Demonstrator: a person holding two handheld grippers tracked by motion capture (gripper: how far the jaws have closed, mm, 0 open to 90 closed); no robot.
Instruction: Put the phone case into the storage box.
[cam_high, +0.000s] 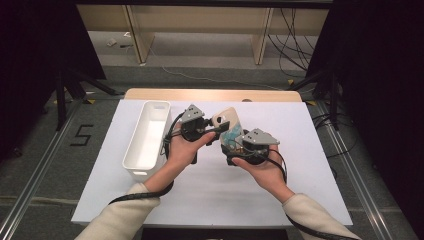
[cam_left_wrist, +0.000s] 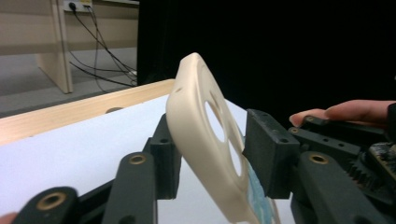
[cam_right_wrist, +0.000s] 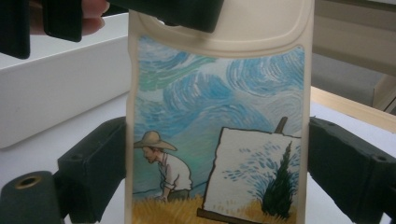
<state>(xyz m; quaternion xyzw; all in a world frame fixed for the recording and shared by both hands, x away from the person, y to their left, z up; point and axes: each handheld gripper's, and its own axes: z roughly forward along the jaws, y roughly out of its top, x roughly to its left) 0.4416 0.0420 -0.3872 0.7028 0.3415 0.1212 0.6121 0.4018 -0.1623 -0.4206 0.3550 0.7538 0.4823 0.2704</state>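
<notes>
A cream phone case (cam_high: 232, 119) with a painted back, a man in a straw hat beside an easel under a swirling blue sky, is held up over the middle of the table between both grippers. My right gripper (cam_right_wrist: 219, 168) is shut on the case (cam_right_wrist: 215, 116), one pad on each long edge near the lower end. My left gripper (cam_left_wrist: 215, 158) is shut on the camera-hole end of the case (cam_left_wrist: 201, 135), with pads on its front and back faces. In the high view the left gripper (cam_high: 219, 129) reaches in from the left and the right gripper (cam_high: 233, 142) from the lower right.
A long white bin (cam_high: 147, 137) stands at the left of the white table cover (cam_high: 200, 200), close to my left hand, and its wall (cam_right_wrist: 56, 84) rises behind the case. A wooden table edge (cam_high: 210, 94) runs along the back. Cables lie on the floor beyond.
</notes>
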